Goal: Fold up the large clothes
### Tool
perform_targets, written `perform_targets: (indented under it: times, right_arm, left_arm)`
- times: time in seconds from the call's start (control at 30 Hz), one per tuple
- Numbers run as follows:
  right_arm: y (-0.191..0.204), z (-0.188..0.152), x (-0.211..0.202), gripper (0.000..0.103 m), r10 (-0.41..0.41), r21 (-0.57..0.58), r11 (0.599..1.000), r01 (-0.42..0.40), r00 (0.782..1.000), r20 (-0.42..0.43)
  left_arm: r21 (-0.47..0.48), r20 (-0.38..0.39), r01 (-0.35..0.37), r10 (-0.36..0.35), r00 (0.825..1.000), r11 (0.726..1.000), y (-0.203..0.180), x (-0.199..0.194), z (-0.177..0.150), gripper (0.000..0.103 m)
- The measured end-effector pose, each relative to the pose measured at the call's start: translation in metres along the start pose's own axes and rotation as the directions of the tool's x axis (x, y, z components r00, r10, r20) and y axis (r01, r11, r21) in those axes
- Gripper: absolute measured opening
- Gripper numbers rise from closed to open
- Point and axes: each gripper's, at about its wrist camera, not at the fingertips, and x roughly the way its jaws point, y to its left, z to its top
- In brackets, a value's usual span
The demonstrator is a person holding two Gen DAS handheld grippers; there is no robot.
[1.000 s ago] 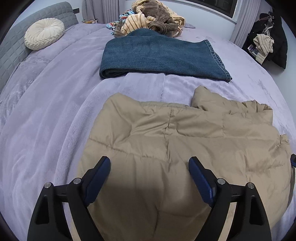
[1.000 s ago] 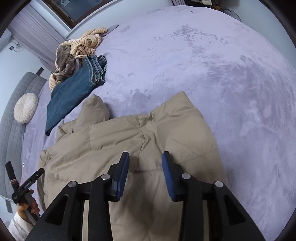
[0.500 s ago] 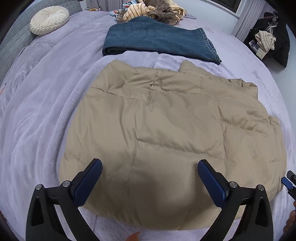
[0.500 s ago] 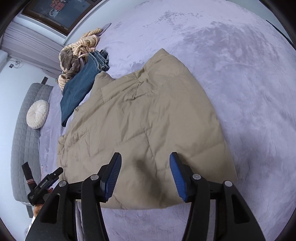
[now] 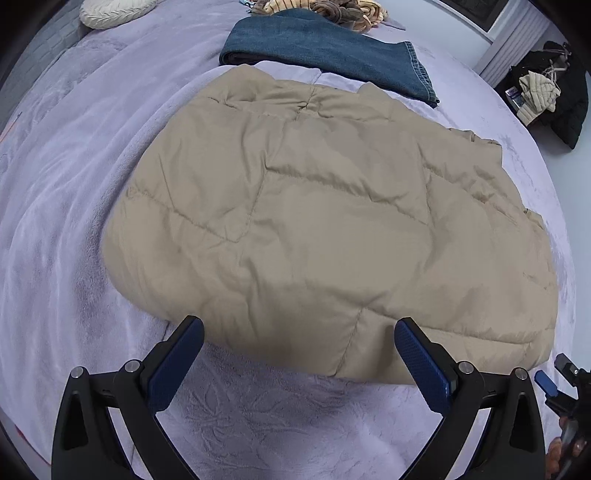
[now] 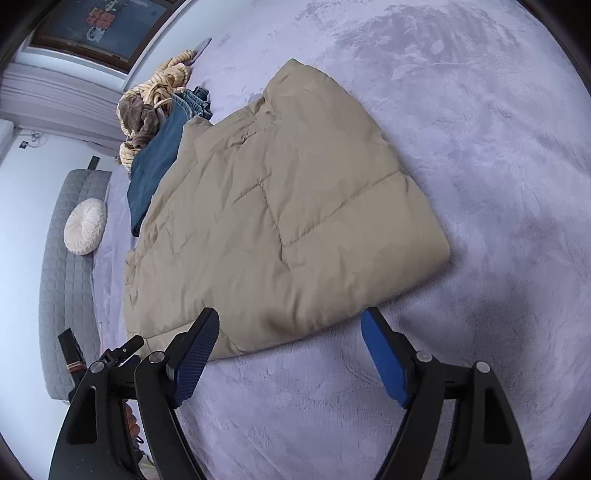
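Left wrist view: the left tool (image 5: pixel 297 350) hangs released, its fingers spread wide with nothing between them, just short of the near edge of the tan jacket (image 5: pixel 332 221). The jacket lies folded on the bed (image 5: pixel 66 192), straight ahead of the tool and reaching off to its right. Beyond the jacket lie folded jeans (image 5: pixel 317 48), and past those a heap of striped clothes (image 5: pixel 332 7). A round cushion (image 5: pixel 114 11) sits far ahead to the left. The tip of the other tool shows at the lower right edge.

Right wrist view: the right tool (image 6: pixel 288 354) is likewise released and empty, fingers parted, poised just before the jacket's (image 6: pixel 280 206) near folded edge. The jeans (image 6: pixel 162 147) and the heap (image 6: pixel 151 107) lie beyond and to its left, the cushion (image 6: pixel 85 225) further left.

The fold looks about finished. To round it off well, I would press the puffy layers flat and square the near edge, since the filling may spring open.

No containers appear in either view.
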Motion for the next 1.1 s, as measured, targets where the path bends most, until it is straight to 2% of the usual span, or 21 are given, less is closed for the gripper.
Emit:
perform_targets:
  times: [0.2, 0.4, 0.5, 0.63, 0.9, 0.97, 1.03, 1.1]
  right_arm:
    - [-0.010, -0.011, 0.004, 0.082, 0.007, 0.022, 1.000, -0.006, 1.000, -0.021]
    - [-0.012, -0.022, 0.013, 0.086, 0.020, 0.055, 0.998, -0.019, 0.999, -0.025]
    - [-0.011, -0.027, 0.018, 0.087, 0.040, 0.087, 0.995, -0.038, 0.999, -0.014]
    - [-0.013, -0.031, 0.027, 0.087, 0.056, 0.125, 0.991, -0.055, 0.998, -0.001]
    - [-0.018, -0.028, 0.033, 0.088, 0.093, 0.196, 0.975, -0.100, 0.995, 0.045]
    - [-0.018, -0.024, 0.037, 0.090, 0.109, 0.212, 0.970, -0.118, 0.993, 0.054]
    - [-0.020, -0.022, 0.041, 0.103, 0.134, 0.230, 0.962, -0.144, 0.989, 0.062]
    - [-0.021, -0.018, 0.045, 0.103, 0.179, 0.261, 0.945, -0.196, 0.980, 0.088]
  left_arm:
    - [0.000, -0.018, -0.002, 0.002, 1.000, 1.000, 0.004, 0.004, -0.018, 0.103]
    - [-0.015, -0.041, 0.064, -0.064, 0.997, 0.998, 0.021, 0.012, -0.029, 0.103]
    - [-0.069, -0.037, 0.121, -0.124, 0.992, 0.990, 0.039, 0.014, -0.032, 0.103]
    - [-0.153, -0.028, 0.194, -0.201, 0.979, 0.969, 0.065, 0.016, -0.032, 0.103]
    - [-0.235, 0.013, 0.317, -0.323, 0.946, 0.919, 0.090, 0.021, -0.025, 0.103]
    - [-0.252, 0.020, 0.336, -0.342, 0.940, 0.908, 0.093, 0.026, -0.020, 0.103]
    - [-0.281, 0.024, 0.342, -0.349, 0.937, 0.897, 0.094, 0.033, -0.014, 0.103]
    - [-0.303, 0.040, 0.362, -0.368, 0.929, 0.881, 0.093, 0.036, -0.009, 0.103]
